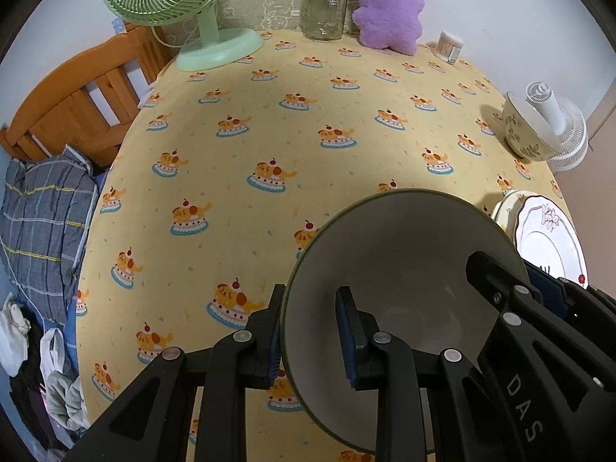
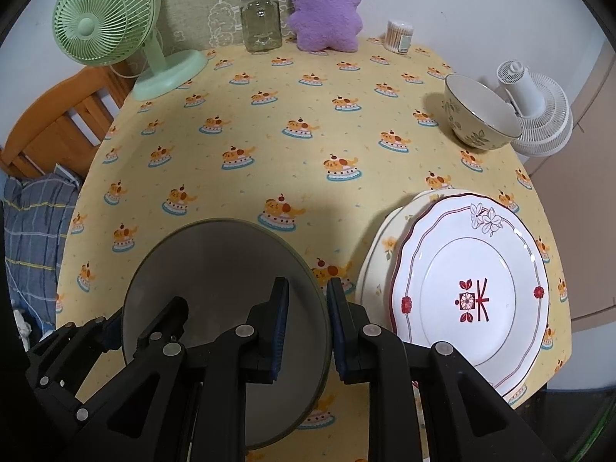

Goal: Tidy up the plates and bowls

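You have the grey bowl [image 1: 404, 269] pinched from both sides: your left gripper [image 1: 312, 331] is clamped on its left rim, one pad outside and one inside, and your right gripper [image 2: 308, 327] is clamped on the opposite rim the same way. The bowl sits near you, tilted, at the near middle of the table [image 2: 269, 88]; whether it rests on the cloth or is lifted I cannot tell. Two plates [image 2: 469, 288] are already stacked just to its right. The flowered bowl [image 2: 477, 115] waits at the far right. So you're on the bowl step, I'd say. Next calls for carrying this one level toward the flowered bowl, clear of the plates' rim.
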Action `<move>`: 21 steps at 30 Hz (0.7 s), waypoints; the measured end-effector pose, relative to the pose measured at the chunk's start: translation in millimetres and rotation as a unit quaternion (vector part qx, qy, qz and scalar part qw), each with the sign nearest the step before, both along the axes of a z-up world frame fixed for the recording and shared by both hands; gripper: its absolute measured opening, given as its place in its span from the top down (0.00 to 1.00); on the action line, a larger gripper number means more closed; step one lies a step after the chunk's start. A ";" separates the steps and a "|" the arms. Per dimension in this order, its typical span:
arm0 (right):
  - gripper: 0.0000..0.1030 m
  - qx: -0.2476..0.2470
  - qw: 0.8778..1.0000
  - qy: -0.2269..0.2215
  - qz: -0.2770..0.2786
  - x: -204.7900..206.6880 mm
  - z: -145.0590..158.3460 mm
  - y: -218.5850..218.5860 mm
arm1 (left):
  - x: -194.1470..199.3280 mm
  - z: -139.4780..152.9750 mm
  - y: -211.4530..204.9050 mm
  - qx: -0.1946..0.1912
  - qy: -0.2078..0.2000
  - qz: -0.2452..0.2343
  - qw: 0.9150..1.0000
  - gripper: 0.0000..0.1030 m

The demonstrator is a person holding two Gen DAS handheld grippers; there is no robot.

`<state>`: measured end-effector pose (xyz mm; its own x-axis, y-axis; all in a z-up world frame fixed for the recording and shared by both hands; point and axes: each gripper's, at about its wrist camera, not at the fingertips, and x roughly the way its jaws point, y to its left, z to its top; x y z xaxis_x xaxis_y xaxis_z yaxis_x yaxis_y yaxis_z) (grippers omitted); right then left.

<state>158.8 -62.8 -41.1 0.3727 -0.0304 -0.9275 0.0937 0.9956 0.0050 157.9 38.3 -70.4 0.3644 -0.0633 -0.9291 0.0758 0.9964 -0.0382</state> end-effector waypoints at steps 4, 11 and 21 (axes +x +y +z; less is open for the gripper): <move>0.77 0.000 1.000 0.000 -0.005 -2.7 0.9 0.9 | -4.1 4.2 0.3 -0.010 -0.002 -0.012 1.000 0.63; 0.32 0.003 1.000 -0.008 -0.023 -19.9 12.9 4.7 | -17.2 16.3 1.6 -0.019 -0.020 -0.043 0.999 0.25; 0.24 0.001 0.999 -0.026 -0.022 -41.6 34.7 12.0 | -36.7 41.8 4.0 -0.026 -0.034 -0.072 0.996 0.16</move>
